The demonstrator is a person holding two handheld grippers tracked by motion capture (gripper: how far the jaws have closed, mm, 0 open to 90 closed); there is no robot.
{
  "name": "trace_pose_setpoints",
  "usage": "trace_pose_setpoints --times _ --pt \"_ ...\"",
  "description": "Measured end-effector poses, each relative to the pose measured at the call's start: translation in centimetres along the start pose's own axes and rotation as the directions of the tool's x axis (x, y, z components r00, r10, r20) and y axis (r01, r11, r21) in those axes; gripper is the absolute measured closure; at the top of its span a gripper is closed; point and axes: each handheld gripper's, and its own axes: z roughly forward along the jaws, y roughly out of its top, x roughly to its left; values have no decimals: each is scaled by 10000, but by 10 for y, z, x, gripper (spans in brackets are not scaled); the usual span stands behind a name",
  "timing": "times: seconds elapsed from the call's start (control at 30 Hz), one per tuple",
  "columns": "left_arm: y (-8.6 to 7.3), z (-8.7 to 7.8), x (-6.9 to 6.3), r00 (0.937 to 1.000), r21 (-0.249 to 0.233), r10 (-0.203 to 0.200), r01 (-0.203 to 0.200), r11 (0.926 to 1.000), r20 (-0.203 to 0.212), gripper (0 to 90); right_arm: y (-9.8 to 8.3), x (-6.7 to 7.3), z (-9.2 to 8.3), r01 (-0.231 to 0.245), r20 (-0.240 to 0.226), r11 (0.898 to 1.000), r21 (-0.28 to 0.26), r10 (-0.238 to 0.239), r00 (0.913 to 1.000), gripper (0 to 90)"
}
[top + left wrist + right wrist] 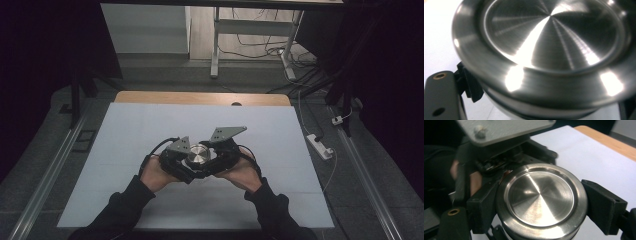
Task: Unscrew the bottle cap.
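Above counter [150, 200], high view: I see left gripper [176, 159] and right gripper [223, 150] meeting around round steel tin [198, 154], held over middle of white sheet.

Left gripper view: tin [549, 55] fills frame, lid on, contents hidden. Own jaws' state I cannot tell.

Right gripper view: right jaws clenched on tin [541, 200], one pad each side of lid's rim. I judge it stiff, fairly heavy, polished and slippery; grip side wall, not top.

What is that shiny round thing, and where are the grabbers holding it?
A round steel container. The right gripper clamps its lid rim from both sides; the left gripper appears to hold it lower down.
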Motion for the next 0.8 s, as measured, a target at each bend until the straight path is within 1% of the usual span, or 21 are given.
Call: trace_pose_setpoints --times 0.03,0.07,0.1,0.17,0.2,0.27,0.3,0.33,0.37,0.43,0.47,0.5,0.53,0.57,0.6,0.63,0.67,0.7,0.73,0.77,0.8 --pt "0 0 0 9990 31 275 -276 9996 347 146 -1 -2 -1 45 -261 10000 11 -44 9996 185" --pt "0 0 0 9990 31 275 -276 9996 347 146 -1 -2 -1 45 -261 10000 11 -44 9996 185" --pt "0 0 -1 9982 -4 345 -345 9994 500 146 -1 -3 -2 148 -546 9999 -9 -148 9984 185" --pt "-1 0 -1 9952 28 609 -613 9981 771 146 -3 -5 -3 294 -969 9996 -50 -297 9948 185" --pt "-1 0 -1 9928 -14 753 -755 9971 929 146 -4 -6 -4 557 -1424 9984 -61 -560 9882 185" --pt "-2 0 -3 9888 -46 933 -934 9956 1165 146 -5 -7 -5 812 -1751 9967 -81 -814 9812 185" --pt "-1 0 -4 9840 -110 1128 -1124 9936 1379 146 -6 -7 -6 897 -1966 9959 -130 -905 9763 184" --pt "-1 0 -4 9840 -110 1128 -1124 9936 1379 146 -6 -7 -6 897 -1966 9959 -130 -905 9763 184" --pt "-1 0 -4 9835 -128 1134 -1127 9935 1412 146 -7 -8 -6 846 -2240 9959 -304 -893 9705 181" --pt "-1 1 -5 9862 -170 1056 -1043 9944 1273 146 -8 -9 -7 772 -2229 9966 -280 -816 9714 178" --pt "0 0 -4 9883 -167 1006 -993 9949 1142 146 -7 -9 -7 641 -2173 9976 -264 -683 9737 165" --pt "0 0 -3 9916 -148 877 -867 9961 953 146 -6 -9 -7 485 -1971 9985 -263 -527 9790 121" --pt "0 -1 -1 9974 -149 515 -508 9986 505 146 -3 -10 -11 183 -1480 9989 -427 -244 9887 80" --pt "0 -1 -1 9974 -149 515 -508 9986 505 146 -1 -10 -14 60 -1110 9989 -467 -112 9938 75" --pt "-1 -2 0 9993 -161 295 -291 9994 228 146 1 -11 -17 -14 -650 9987 -504 -19 9979 73" --pt "-1 -2 1 9999 -131 78 -79 9999 -79 146 3 -10 -19 -163 -237 9983 -567 150 9996 74" --pt "-1 -3 1 9992 -93 -114 110 9999 -372 146 4 -10 -21 -341 137 9974 -628 350 9993 76" --pt "-1 -3 2 9977 -103 -276 270 9996 -626 146 6 -9 -22 -518 467 9960 -722 553 9974 80" --pt "0 -4 2 9934 -76 -528 522 9986 -1015 146 7 -8 -22 -687 812 9948 -758 748 9939 84" --pt "0 -4 2 9934 -76 -528 522 9986 -1015 146 7 -5 -20 -750 1042 9946 -718 823 9911 84" --pt "0 -4 2 9919 -25 -561 562 9984 -1140 146 8 -2 -18 -675 1100 9952 -709 751 9911 84"
